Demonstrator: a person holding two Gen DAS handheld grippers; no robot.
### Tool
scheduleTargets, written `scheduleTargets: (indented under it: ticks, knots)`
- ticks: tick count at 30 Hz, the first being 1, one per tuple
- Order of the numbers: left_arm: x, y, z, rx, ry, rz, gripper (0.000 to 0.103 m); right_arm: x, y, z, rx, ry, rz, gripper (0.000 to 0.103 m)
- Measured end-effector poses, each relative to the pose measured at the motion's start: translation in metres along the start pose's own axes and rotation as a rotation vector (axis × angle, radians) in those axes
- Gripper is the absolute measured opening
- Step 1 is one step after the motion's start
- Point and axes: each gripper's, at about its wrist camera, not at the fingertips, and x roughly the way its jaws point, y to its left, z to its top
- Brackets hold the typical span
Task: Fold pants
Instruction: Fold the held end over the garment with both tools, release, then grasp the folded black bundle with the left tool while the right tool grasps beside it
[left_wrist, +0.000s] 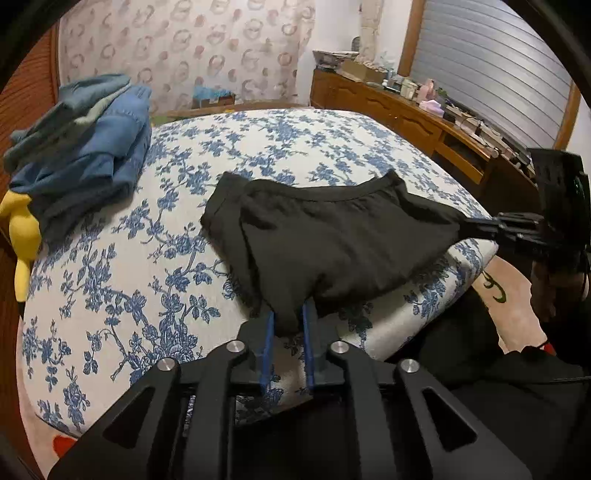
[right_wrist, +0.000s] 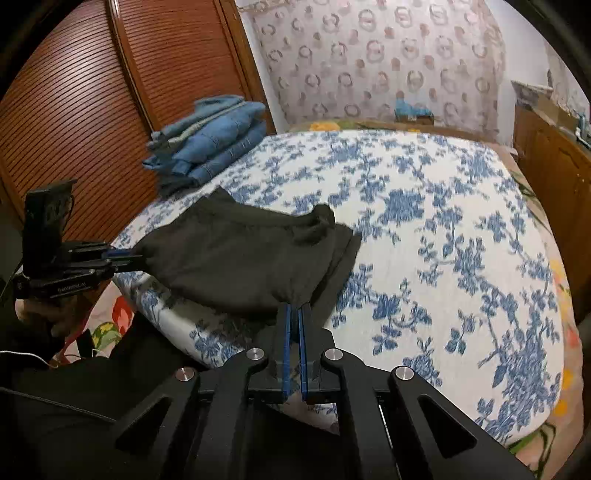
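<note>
Black pants (left_wrist: 332, 236), folded into a short bundle, lie near the front edge of the bed and are lifted at two corners. My left gripper (left_wrist: 290, 321) is shut on the near corner of the pants; its blue pads pinch a bunch of cloth. My right gripper (right_wrist: 294, 314) is shut on the other near corner of the pants (right_wrist: 243, 254). In the left wrist view the right gripper (left_wrist: 469, 225) grips the cloth at the right. In the right wrist view the left gripper (right_wrist: 129, 254) grips it at the left. The cloth is stretched between them.
The bed has a white cover with blue flowers (left_wrist: 155, 229). A stack of folded blue jeans (left_wrist: 81, 147) sits at the far left by the wooden slatted wardrobe (right_wrist: 74, 103). A yellow toy (left_wrist: 22, 229) lies beside it. A cluttered wooden dresser (left_wrist: 424, 114) stands right.
</note>
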Motion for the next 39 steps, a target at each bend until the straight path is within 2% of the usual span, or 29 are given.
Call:
scheduleTargets:
  ticks: [1,4,5,6,9,10,11,13,17,28,35,39]
  knots:
    - [0.000,0.001,0.000,-0.001,-0.002,0.005,0.021,0.001,0.000,0.000,0.004,0.004,0.000,0.003]
    - [-0.005,0.002,0.002,0.001,-0.014,0.018,0.038,-0.001,0.002,0.001,0.003,0.007,-0.009,0.003]
    - [-0.007,0.004,0.004,-0.003,-0.025,0.024,0.050,-0.003,0.003,0.002,0.000,0.002,-0.010,0.003]
    - [-0.009,0.006,0.005,-0.008,-0.037,0.028,0.054,-0.006,0.003,0.003,-0.004,-0.004,-0.014,0.003]
    - [-0.010,0.011,0.011,-0.016,-0.058,0.056,0.076,-0.013,0.004,0.007,-0.014,-0.030,-0.035,0.007]
    - [-0.009,0.013,0.014,-0.020,-0.064,0.064,0.078,-0.015,0.004,0.009,-0.016,-0.036,-0.042,0.010]
    - [-0.008,0.015,0.016,-0.023,-0.069,0.063,0.078,-0.015,0.004,0.012,-0.019,-0.041,-0.055,0.019]
    - [-0.003,0.016,0.023,-0.023,-0.066,0.075,0.078,-0.015,0.003,0.016,-0.028,-0.045,-0.081,0.031]
    - [0.013,0.020,0.037,-0.027,-0.069,0.078,0.078,-0.003,0.005,0.022,-0.044,-0.029,-0.094,0.040]
    - [0.057,0.032,0.062,-0.057,-0.015,0.075,0.078,0.054,-0.004,0.044,-0.004,0.022,-0.121,0.043]
    - [0.076,0.038,0.061,-0.069,0.021,0.066,0.078,0.080,-0.005,0.052,0.001,0.061,-0.153,0.045]
    - [0.075,0.038,0.059,-0.072,0.000,0.066,0.078,0.086,-0.005,0.055,-0.006,0.057,-0.157,0.046]
